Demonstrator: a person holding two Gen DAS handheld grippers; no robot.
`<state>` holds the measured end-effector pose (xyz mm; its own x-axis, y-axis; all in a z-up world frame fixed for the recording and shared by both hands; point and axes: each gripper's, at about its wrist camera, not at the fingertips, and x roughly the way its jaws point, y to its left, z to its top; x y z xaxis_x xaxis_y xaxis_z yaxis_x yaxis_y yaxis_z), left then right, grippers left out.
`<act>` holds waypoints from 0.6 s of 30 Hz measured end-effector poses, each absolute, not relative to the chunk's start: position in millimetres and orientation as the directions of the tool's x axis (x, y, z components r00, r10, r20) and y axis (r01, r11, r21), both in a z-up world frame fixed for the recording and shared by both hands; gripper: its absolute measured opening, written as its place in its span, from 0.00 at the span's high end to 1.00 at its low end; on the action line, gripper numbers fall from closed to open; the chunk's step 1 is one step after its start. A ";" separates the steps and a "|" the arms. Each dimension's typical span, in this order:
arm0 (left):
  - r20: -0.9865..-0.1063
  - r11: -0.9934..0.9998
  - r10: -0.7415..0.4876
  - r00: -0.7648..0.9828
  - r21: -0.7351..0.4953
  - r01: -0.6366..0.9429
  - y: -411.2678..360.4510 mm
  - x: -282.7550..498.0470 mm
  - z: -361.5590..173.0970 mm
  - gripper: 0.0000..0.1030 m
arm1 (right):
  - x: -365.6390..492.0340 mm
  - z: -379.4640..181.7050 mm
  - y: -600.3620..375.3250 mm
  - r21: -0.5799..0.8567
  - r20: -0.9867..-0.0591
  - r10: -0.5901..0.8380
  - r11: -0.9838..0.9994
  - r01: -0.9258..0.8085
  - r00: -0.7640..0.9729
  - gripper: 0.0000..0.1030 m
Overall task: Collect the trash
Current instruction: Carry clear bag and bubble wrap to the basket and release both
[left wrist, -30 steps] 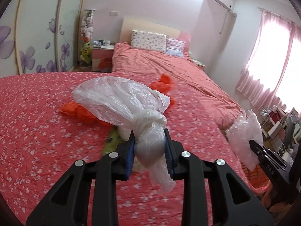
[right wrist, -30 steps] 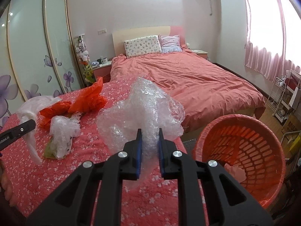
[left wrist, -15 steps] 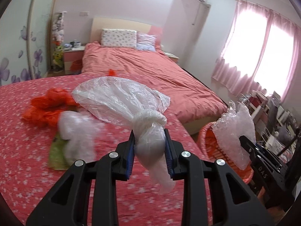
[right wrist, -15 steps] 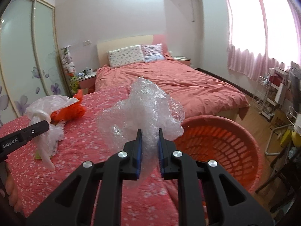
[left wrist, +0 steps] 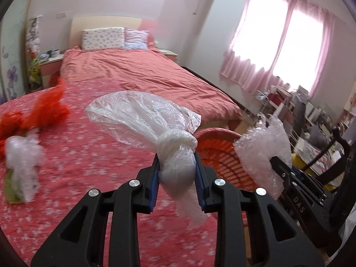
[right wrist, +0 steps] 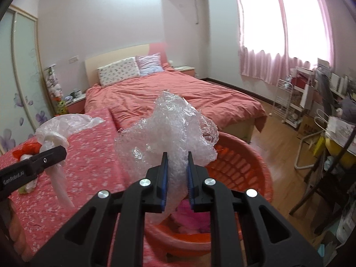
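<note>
My left gripper (left wrist: 176, 173) is shut on a knotted clear plastic bag (left wrist: 144, 118), held above the red flowered bedspread (left wrist: 89, 155). My right gripper (right wrist: 176, 173) is shut on a crumpled wad of bubble wrap (right wrist: 169, 129), which hangs over the orange laundry-style basket (right wrist: 244, 166). In the left wrist view the bubble wrap (left wrist: 262, 142) and the right gripper's body (left wrist: 296, 191) show at the right, over the basket rim (left wrist: 218, 151). In the right wrist view the knotted bag (right wrist: 57, 131) and the left gripper's finger (right wrist: 44, 160) show at the left.
Red plastic bags (left wrist: 44, 111) and a small clear bag with green scraps (left wrist: 20, 162) lie on the bedspread at the left. Something pink (right wrist: 191, 213) lies inside the basket. A bed with pillows (right wrist: 173, 95) stands behind. A wire rack (right wrist: 287, 106) and a cluttered desk (right wrist: 338, 129) fill the right side.
Both grippers have swung to the right with their loads, away from the trash on the bedspread. The orange basket has come under the bubble wrap and close to the knotted bag.
</note>
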<state>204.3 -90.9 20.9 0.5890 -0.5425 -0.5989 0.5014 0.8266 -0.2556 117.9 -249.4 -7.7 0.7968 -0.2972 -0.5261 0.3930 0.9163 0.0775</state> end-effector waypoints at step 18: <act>-0.652 0.739 -0.607 0.455 -0.252 0.624 -169.1 206.2 -2.5 0.72 | 114.1 -33.6 -318.5 0.110 -0.565 -0.364 0.856 0.504 0.741 0.84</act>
